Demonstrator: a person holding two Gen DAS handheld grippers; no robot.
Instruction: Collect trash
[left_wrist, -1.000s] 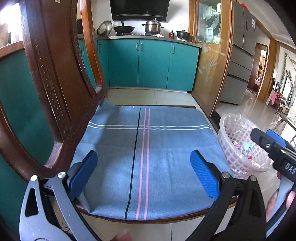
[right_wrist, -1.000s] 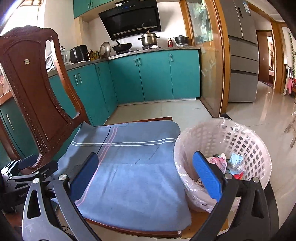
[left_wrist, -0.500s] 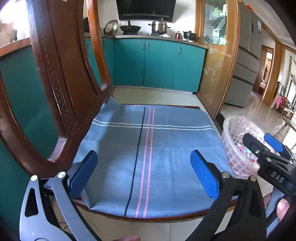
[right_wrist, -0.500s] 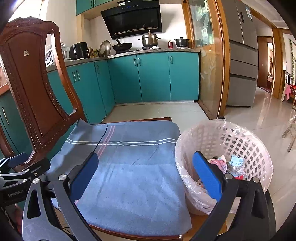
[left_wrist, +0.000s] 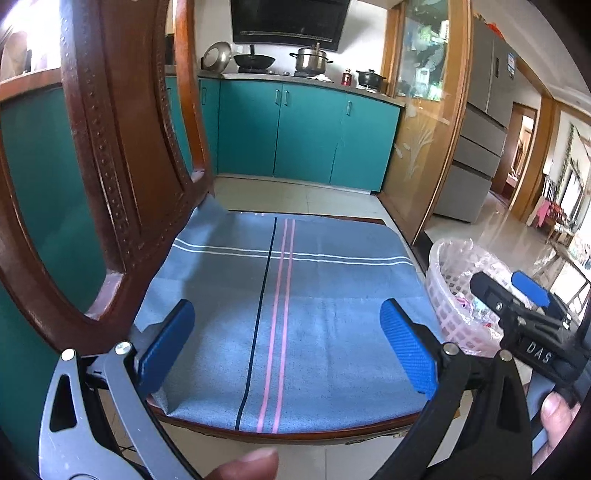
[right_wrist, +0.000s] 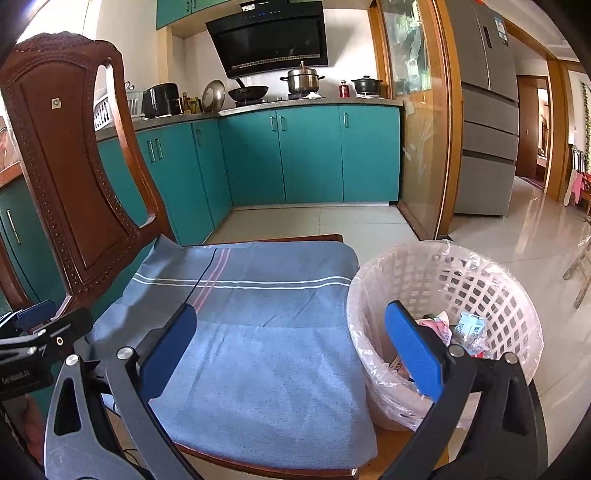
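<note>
A white lattice waste basket (right_wrist: 498, 288) lined with a clear bag stands on the floor right of the chair; wrappers and scraps (right_wrist: 465, 332) lie inside it. The same basket (left_wrist: 448, 295) shows at the right of the left wrist view. My left gripper (left_wrist: 286, 343) is open over the front of the chair's blue striped cushion (left_wrist: 280, 295), with nothing between its blue pads. My right gripper (right_wrist: 295, 347) is open too, straddling the cushion (right_wrist: 258, 332) and the basket's near rim, its right pad (right_wrist: 413, 350) over the basket. No loose trash shows on the cushion.
The wooden chair back (right_wrist: 70, 158) rises close on the left. Teal kitchen cabinets (right_wrist: 310, 155) with pots on the counter stand behind. A glass-panelled wooden door frame (right_wrist: 424, 129) and a grey fridge (right_wrist: 484, 110) are to the right, with tiled floor (right_wrist: 517, 229) around.
Both views have pulled back and lifted slightly from the chair. In the left wrist view the right gripper has slid in from the right edge, across the basket. Both grippers stay open.
</note>
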